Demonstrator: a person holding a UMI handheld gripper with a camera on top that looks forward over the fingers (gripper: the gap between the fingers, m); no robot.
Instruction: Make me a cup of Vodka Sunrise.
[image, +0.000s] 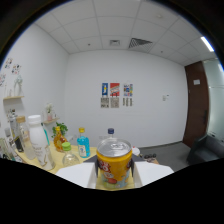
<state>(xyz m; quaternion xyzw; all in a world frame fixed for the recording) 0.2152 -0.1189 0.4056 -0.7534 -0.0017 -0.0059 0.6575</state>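
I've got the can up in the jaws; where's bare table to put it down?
The orange can sits between the jaws. Little table shows. The clearest bare strip lies between the blue bottle and the can. Beyond that, the white bottle, glass and green-lidded jar crowd together.

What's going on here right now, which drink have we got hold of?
The hand-held gripper is clamped on an orange can, its unopened top facing the camera, held up above the table. Beyond it on the table stand a white bottle, a blue bottle and an upturned glass.
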